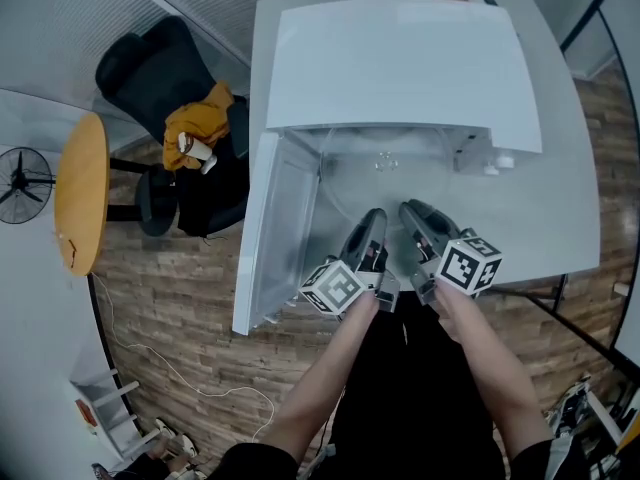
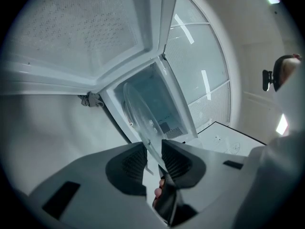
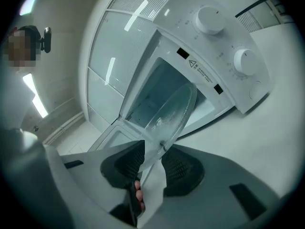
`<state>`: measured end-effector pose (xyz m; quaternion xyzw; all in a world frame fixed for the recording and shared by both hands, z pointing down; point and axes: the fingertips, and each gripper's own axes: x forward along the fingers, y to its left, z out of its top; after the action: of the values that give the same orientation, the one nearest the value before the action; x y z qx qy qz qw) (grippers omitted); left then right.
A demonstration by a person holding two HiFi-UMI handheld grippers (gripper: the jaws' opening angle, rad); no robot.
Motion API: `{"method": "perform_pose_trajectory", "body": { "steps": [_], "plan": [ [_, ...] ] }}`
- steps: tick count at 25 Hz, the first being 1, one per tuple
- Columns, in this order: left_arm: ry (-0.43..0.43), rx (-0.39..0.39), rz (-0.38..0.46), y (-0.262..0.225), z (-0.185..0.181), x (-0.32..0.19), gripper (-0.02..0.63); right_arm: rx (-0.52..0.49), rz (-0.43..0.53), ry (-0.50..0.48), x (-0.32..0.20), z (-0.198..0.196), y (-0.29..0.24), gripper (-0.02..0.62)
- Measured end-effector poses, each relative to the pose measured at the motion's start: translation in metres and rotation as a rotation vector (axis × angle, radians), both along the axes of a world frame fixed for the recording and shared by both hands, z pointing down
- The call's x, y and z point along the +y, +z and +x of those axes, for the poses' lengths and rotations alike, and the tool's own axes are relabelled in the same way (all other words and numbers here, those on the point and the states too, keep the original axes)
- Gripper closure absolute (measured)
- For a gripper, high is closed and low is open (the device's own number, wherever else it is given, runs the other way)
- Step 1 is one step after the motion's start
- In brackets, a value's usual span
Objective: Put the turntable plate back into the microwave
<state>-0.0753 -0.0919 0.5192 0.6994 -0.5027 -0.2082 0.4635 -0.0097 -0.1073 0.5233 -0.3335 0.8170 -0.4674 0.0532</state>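
A white microwave (image 1: 400, 68) stands on a white table (image 1: 560, 218), its door (image 1: 275, 228) swung open to the left. The clear glass turntable plate (image 1: 385, 163) hangs level just in front of the opening, held by both grippers at its near rim. My left gripper (image 1: 372, 216) is shut on the rim; in the left gripper view the plate (image 2: 140, 111) runs edge-on from the jaws (image 2: 153, 149) toward the cavity (image 2: 164, 106). My right gripper (image 1: 410, 210) is shut on the same rim; the plate (image 3: 174, 109) reaches from its jaws (image 3: 152, 151) to the cavity (image 3: 152, 92).
Two knobs (image 3: 209, 19) sit on the control panel right of the cavity. A black chair with a yellow garment (image 1: 195, 118), a round wooden table (image 1: 82, 193) and a floor fan (image 1: 20, 183) stand to the left, beyond the open door.
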Motion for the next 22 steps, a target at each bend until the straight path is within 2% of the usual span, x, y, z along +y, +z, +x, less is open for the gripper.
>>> {"method": "perform_pose_trajectory", "body": {
  "steps": [22],
  "plan": [
    [0.02, -0.029, 0.002, 0.026, -0.028, -0.092, 0.515, 0.016, -0.003, 0.078, -0.089, -0.024, 0.025, 0.47]
  ]
}}
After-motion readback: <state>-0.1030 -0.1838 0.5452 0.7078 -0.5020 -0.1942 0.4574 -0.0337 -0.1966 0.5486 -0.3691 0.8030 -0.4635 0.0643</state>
